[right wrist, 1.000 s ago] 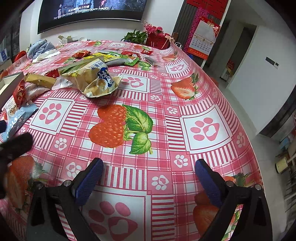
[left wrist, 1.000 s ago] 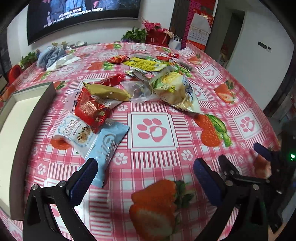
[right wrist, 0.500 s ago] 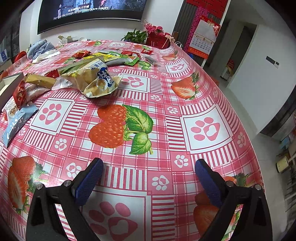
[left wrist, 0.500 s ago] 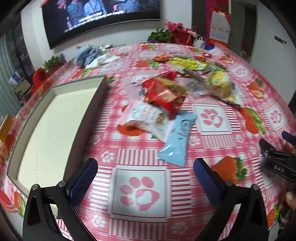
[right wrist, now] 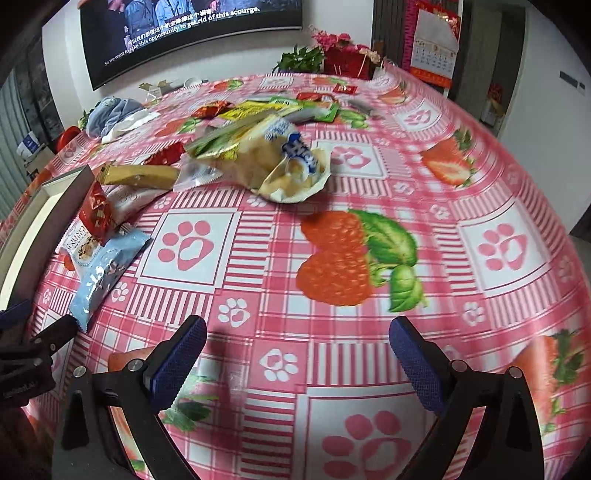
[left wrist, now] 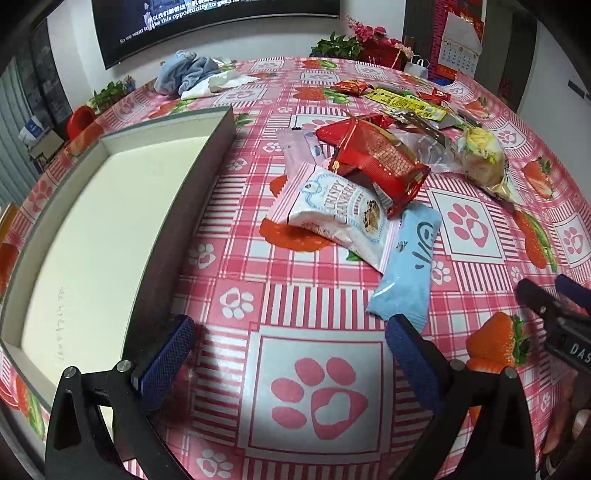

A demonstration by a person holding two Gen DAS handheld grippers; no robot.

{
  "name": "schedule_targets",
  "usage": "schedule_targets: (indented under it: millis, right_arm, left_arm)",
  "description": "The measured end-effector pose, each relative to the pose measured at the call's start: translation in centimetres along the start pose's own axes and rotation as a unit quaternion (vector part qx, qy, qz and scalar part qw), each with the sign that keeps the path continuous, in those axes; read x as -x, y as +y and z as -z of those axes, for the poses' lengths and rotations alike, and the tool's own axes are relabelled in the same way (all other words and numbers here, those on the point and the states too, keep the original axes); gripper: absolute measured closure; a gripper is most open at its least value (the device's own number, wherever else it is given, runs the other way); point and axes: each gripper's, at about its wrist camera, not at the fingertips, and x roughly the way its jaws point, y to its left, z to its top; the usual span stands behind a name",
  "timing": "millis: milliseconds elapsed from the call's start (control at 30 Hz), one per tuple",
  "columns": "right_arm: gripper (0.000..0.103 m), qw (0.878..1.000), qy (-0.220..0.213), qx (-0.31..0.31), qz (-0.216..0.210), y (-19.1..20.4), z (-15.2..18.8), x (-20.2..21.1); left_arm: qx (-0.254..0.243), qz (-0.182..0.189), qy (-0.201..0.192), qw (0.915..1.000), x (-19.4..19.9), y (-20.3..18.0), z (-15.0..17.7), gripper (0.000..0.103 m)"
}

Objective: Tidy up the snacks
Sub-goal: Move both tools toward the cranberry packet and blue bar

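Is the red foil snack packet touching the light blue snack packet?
Touching. In the left wrist view, the red foil snack packet has its lower corner overlapping the light blue snack packet.

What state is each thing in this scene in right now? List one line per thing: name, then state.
left gripper: open, holding nothing.
right gripper: open, holding nothing.
box: open-topped, nothing inside.
light blue packet: flat on the tablecloth, sealed.
white cookie packet: on the tablecloth, partly under the red packet.
red packet: on top of the pile.
yellow-and-white bag: crumpled on the tablecloth.
television: on, showing subtitles.
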Motion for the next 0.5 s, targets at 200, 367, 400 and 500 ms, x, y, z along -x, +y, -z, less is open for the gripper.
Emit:
schedule_targets:
  millis: [200,367,400,500]
  right_arm:
    - [0.003,1.000,-0.002,0.005,0.000,0.03,0.06,-0.12]
    - [0.001,1.000,0.000,0.010,0.002,0.22,0.07,-0.25]
    - [0.001,1.000,0.000,0.010,0.003,0.22,0.06,-0.26]
    - [0.001,1.000,0.000,0.010,0.003,0.19,0.06,-0.27]
  left_arm:
    - [-0.014,0.020,-0.008,0.9997,-0.58,-0.77,-0.61,0.000]
    - [-0.015,0.022,-0.016,0.9995,-0.65,-0.84,-0.66,0.000]
    - [-0.015,0.022,-0.016,0.9995,-0.66,-0.84,-0.66,0.000]
    - [-0.014,0.022,-0.016,0.9995,-0.66,-0.86,-0.62,0.000]
